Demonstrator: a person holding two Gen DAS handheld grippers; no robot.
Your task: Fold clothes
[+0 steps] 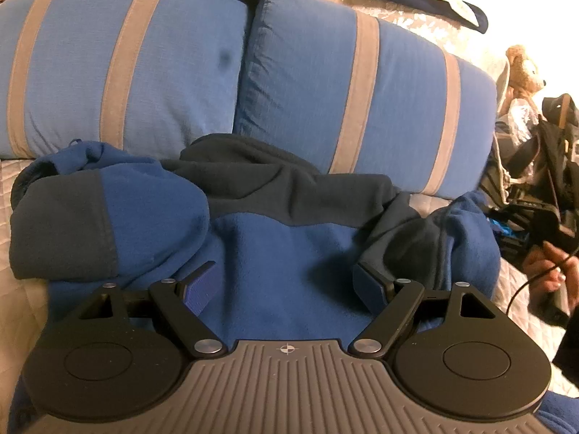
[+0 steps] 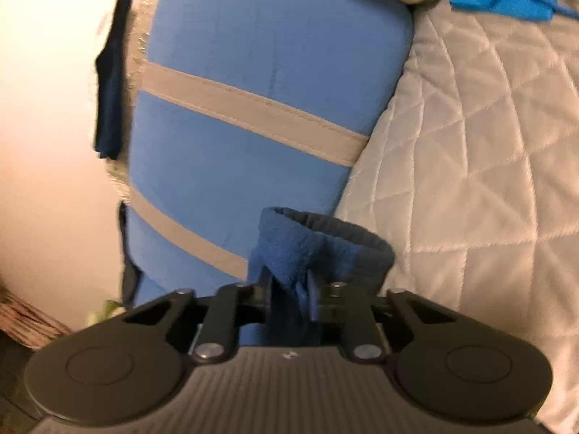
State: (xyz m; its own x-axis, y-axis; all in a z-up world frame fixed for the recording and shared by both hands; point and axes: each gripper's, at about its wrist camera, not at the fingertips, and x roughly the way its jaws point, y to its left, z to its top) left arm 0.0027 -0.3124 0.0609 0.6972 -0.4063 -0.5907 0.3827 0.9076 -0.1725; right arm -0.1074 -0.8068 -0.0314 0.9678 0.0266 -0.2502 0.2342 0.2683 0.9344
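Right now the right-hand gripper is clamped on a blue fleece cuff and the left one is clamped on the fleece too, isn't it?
Not quite. The left wrist view shows the left gripper open over the blue fleece, gripping nothing. The right gripper is indeed shut on the fleece cuff.

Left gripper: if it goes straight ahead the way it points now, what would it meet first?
Probably the blue and dark grey fleece garment lying under and ahead of the left gripper, whose fingers stand open over it. The blue striped cushion comes only behind that.
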